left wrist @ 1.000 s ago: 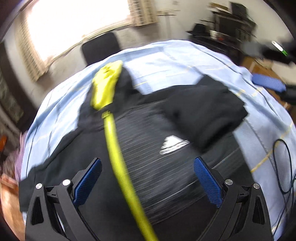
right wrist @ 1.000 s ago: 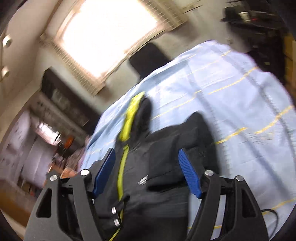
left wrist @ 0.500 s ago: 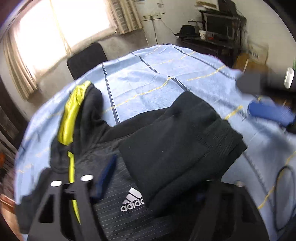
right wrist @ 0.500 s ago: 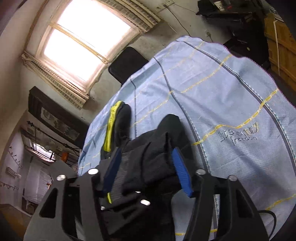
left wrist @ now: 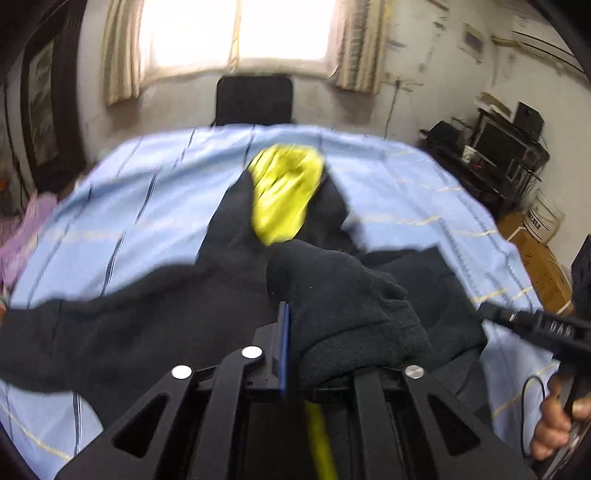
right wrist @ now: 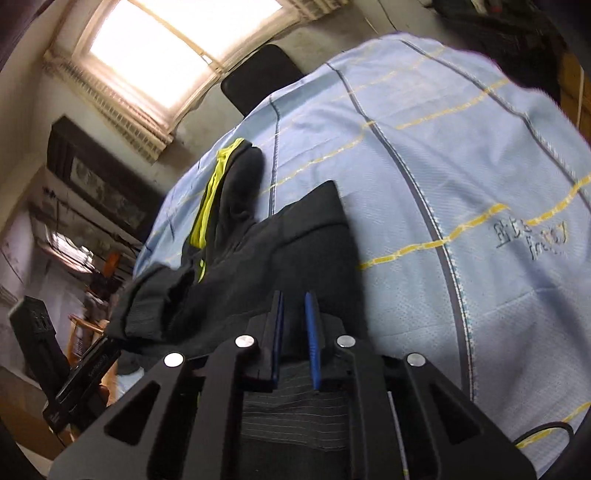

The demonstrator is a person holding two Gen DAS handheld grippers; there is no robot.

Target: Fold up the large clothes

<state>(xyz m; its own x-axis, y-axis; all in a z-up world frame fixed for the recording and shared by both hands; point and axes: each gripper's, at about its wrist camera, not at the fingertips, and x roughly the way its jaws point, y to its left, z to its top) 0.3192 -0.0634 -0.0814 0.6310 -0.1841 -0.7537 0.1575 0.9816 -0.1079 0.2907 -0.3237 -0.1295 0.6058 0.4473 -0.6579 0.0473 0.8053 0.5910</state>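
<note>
I've got my left hand-held gripper (left wrist: 295, 343) closing down right now, jaws just drawn in from wide to nearly together, and a bunched black ribbed cuff (left wrist: 354, 321) of the sleeve is wedged between them; the one blue pad (left wrist: 283, 350) I can see presses against the knit, so I call that a grip. I judge I'm holding the cuff because the sleeve has to come across the body before the garment can be halved.

Over on the right hand-held gripper (right wrist: 294, 332), same story: jaws just pulled in, two blue pads standing a narrow slot apart with dark pinstriped fabric running between them. That looks pinched, gripped at the near edge of the garment. In the left view that gripper's black body (left wrist: 546, 328) sits at the far right edge, with the person's hand (left wrist: 557, 424) wrapped round its handle.

Moving outward: the large black hooded jacket with yellow-green lining (left wrist: 221, 295) lies spread across the pale blue sheet with yellow and dark stripes (left wrist: 110, 221) covering the surface, whether bed or tabletop I cannot tell. One sleeve stretches off to the left; the hood (left wrist: 284, 195) lies at the far end, lining up, pointing toward the black chair back (left wrist: 255, 99) under the bright window (left wrist: 236, 33). From the right view the right sleeve (right wrist: 317, 221) is already laid over the chest, so to my eye the fold is only partway.
</note>
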